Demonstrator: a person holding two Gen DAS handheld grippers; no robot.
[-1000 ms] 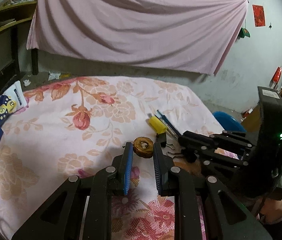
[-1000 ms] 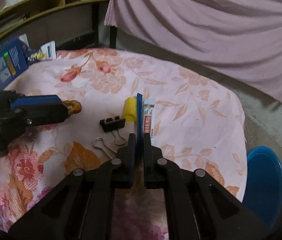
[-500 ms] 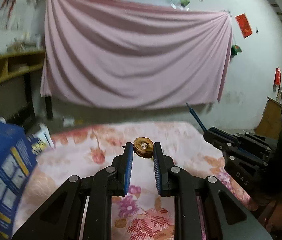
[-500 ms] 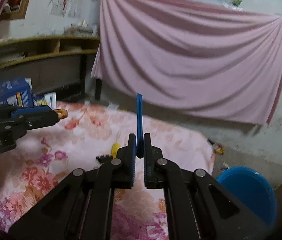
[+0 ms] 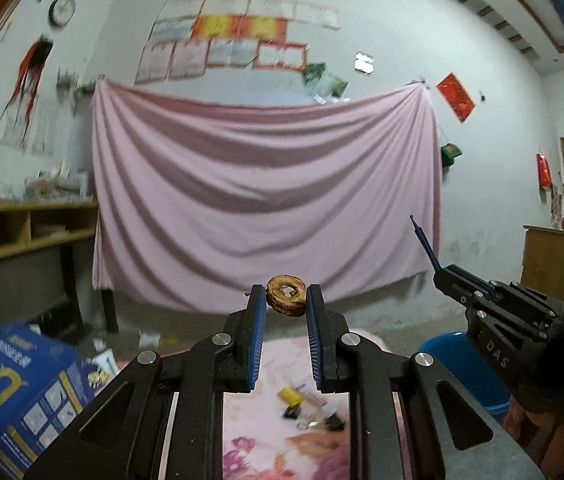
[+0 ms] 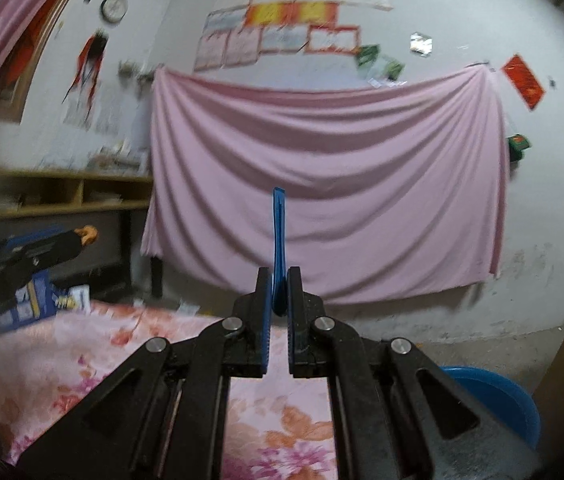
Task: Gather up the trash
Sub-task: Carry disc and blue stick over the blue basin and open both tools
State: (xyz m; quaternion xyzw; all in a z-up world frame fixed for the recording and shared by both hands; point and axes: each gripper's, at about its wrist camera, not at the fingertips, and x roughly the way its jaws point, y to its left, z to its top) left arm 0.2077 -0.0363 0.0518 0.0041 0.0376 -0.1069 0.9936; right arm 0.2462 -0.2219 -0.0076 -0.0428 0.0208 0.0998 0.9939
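- Two pieces ride aloft: my left tool (image 5: 282,300) pinches the brown ring scrap (image 5: 286,295), my right tool (image 6: 279,292) clamps the blue strip (image 6: 278,248).
- Carrying step, I judge; next I swing both over the blue bin (image 6: 498,404) and release.

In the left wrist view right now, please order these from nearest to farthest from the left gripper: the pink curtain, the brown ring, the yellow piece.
1. brown ring, between the left gripper fingertips.
2. yellow piece, below on the bed.
3. pink curtain, on the far wall.
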